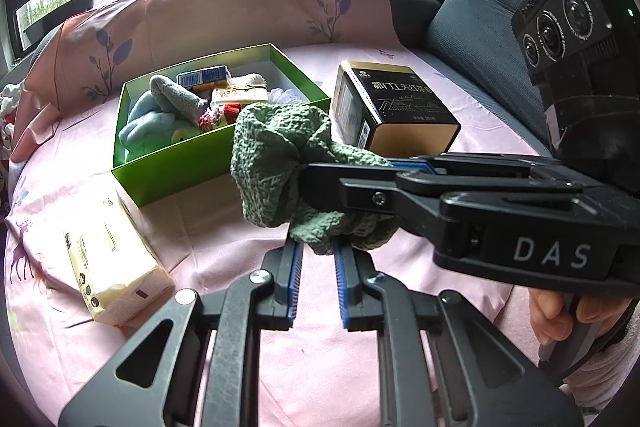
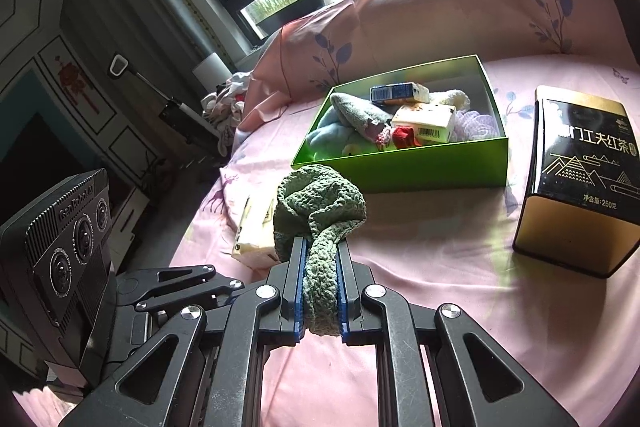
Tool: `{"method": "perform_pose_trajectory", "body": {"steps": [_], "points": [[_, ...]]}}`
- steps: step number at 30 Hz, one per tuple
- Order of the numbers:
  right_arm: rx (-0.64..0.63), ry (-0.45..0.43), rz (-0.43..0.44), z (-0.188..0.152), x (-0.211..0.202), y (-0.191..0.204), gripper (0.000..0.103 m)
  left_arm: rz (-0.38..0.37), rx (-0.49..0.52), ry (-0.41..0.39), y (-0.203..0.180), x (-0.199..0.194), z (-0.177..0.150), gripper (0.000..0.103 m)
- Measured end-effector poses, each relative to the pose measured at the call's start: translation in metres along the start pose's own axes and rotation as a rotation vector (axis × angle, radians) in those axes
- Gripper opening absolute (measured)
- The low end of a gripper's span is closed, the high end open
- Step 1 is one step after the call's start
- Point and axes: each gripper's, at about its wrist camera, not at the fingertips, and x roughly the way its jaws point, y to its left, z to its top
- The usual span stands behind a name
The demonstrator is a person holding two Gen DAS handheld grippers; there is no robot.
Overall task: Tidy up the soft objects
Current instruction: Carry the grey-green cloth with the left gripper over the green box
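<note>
Green knitted cloth (image 2: 320,211) bunched, lifted above pink bedsheet (image 2: 440,267), near green box (image 2: 400,167) of soft items. Right gripper (image 2: 320,251) clamped on cloth; left gripper (image 1: 318,247) pinching its lower edge.

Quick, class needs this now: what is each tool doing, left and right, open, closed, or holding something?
Left tool: closed on the lower end of the green knitted cloth.
Right tool: closed on the same green knitted cloth, a bunched strip of it pinched between its blue pads.
</note>
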Motion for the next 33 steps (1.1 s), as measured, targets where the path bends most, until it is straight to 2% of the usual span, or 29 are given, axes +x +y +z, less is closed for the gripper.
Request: {"method": "perform_pose_trajectory", "body": {"steps": [17, 33], "points": [[-0.027, -0.053, -0.011, 0.031, -0.002, 0.004, 0.014, 0.016, 0.013, -0.04, 0.008, -0.003, 0.031, 0.014], [-0.045, -0.063, -0.022, 0.06, 0.01, -0.002, 0.014, 0.013, 0.006, -0.045, 0.021, 0.008, 0.056, 0.014]]}}
